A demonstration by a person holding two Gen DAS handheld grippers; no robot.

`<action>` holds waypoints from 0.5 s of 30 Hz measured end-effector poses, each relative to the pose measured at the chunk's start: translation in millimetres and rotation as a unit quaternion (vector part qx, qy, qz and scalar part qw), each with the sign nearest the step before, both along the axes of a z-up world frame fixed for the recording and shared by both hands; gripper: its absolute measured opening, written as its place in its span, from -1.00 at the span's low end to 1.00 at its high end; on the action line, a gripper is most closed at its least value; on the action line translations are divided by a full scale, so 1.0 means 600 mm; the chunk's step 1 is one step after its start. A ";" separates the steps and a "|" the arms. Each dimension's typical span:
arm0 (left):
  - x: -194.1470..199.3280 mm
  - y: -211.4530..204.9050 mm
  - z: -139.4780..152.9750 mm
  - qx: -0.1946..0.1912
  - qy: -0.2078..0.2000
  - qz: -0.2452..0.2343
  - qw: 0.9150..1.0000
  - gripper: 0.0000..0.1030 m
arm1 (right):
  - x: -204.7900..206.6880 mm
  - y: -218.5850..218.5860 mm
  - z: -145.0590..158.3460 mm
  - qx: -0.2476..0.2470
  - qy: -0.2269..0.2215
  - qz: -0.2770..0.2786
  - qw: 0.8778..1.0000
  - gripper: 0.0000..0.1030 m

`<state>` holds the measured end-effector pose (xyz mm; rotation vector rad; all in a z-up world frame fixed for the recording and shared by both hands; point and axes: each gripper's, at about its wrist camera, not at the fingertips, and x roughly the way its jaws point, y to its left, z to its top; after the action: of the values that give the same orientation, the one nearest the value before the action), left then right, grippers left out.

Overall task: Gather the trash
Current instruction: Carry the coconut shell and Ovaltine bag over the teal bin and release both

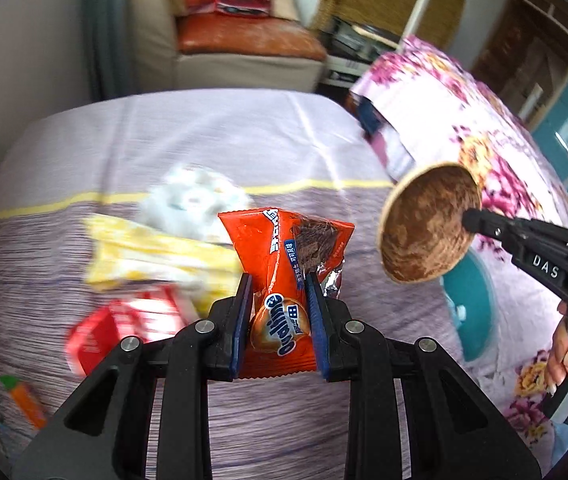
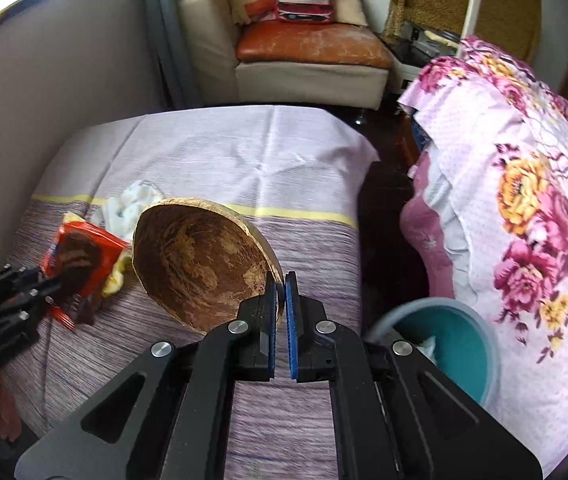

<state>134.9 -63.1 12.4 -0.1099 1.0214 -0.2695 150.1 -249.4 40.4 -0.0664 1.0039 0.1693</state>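
Here both grippers carry a piece of trash above the bed (image 2: 244,152). The left gripper (image 1: 278,284) has its jaws clamped on an orange Ovaltine wrapper (image 1: 284,264), which stands up between the blue pads with its torn foil end upward. The right gripper (image 2: 281,280) has its jaws pressed together on the thin rim of a brown coconut shell half (image 2: 200,264), so the shell hangs tilted with its hollow side toward the camera. I think the rim was chosen because the round body is too wide and smooth to pinch.

The teal bin (image 2: 456,348) stands low at the right, between the bed and a pile under a pink flowered cloth (image 2: 524,200); something white already lies inside it. Probably both pieces are meant for this bin.

More trash lies on the bed: a yellow wrapper (image 1: 144,256), a crumpled white tissue (image 1: 192,200), a red packet (image 1: 124,328) and a small orange thing (image 1: 24,400) near the edge. Both grippers are close to each other, so the shell and wrapper could collide over the bin, and the flowered cloth hangs just beside its rim.
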 end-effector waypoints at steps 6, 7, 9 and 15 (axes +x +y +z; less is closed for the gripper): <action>0.000 -0.089 -0.019 -0.013 0.019 -0.031 0.999 -0.47 | -0.024 -0.077 -0.003 -0.001 -0.009 -0.029 1.000 -0.91; -0.001 -0.105 -0.021 -0.012 0.022 -0.037 0.999 -0.47 | -0.030 -0.099 -0.007 0.001 -0.007 -0.036 0.999 -0.91; -0.003 -0.132 -0.024 -0.008 0.025 -0.049 0.998 -0.46 | -0.033 -0.115 -0.008 0.001 -0.005 -0.041 0.999 -0.91; -0.009 -0.206 -0.031 0.003 0.035 -0.076 0.996 -0.46 | -0.058 -0.195 -0.019 0.008 -0.002 -0.075 0.997 -0.91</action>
<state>129.5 -186.9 -6.0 -0.0366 1.1025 -0.4038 115.5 -366.6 29.0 0.0223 0.9990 0.0401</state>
